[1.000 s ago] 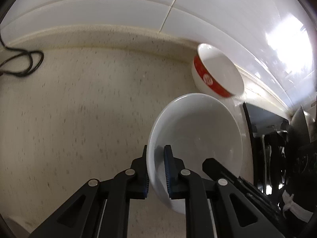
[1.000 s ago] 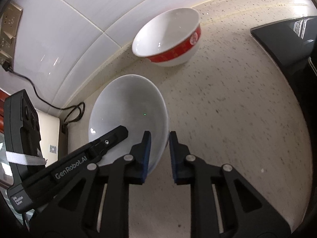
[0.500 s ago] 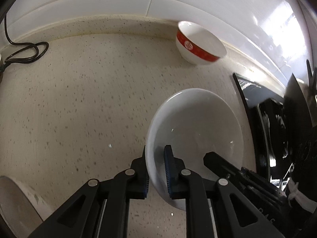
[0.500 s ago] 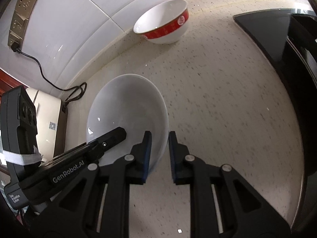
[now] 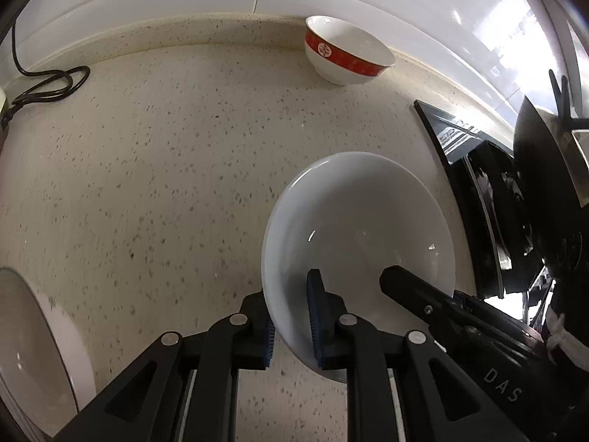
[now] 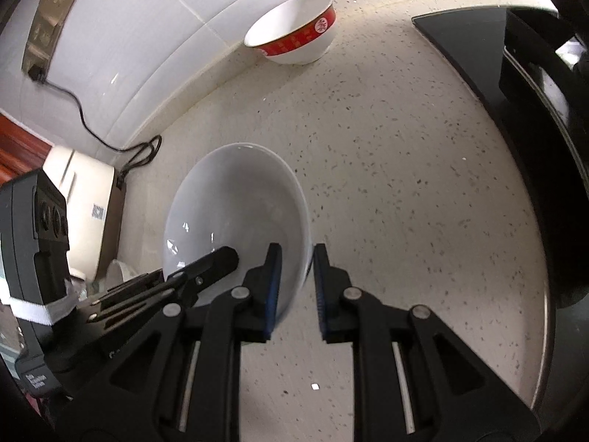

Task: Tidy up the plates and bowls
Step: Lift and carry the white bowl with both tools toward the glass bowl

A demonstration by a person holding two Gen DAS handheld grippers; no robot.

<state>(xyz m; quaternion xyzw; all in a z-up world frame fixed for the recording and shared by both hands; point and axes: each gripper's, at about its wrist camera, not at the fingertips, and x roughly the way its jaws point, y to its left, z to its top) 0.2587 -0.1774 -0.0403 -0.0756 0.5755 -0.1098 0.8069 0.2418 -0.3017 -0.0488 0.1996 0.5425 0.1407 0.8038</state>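
both tools, left tool (image 5: pixel 291 316) and right tool (image 6: pixel 296 283), pinch one smooth glossy white bowl (image 5: pixel 360 228).

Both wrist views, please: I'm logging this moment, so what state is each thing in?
white bowl: lifted off the counter, tilted, empty, rim gripped on two sides.
left gripper: shut on the bowl's rim.
right gripper: shut on the opposite rim.
red-banded bowl: upright by the wall, empty, untouched.
power cord: plugged into the wall socket.
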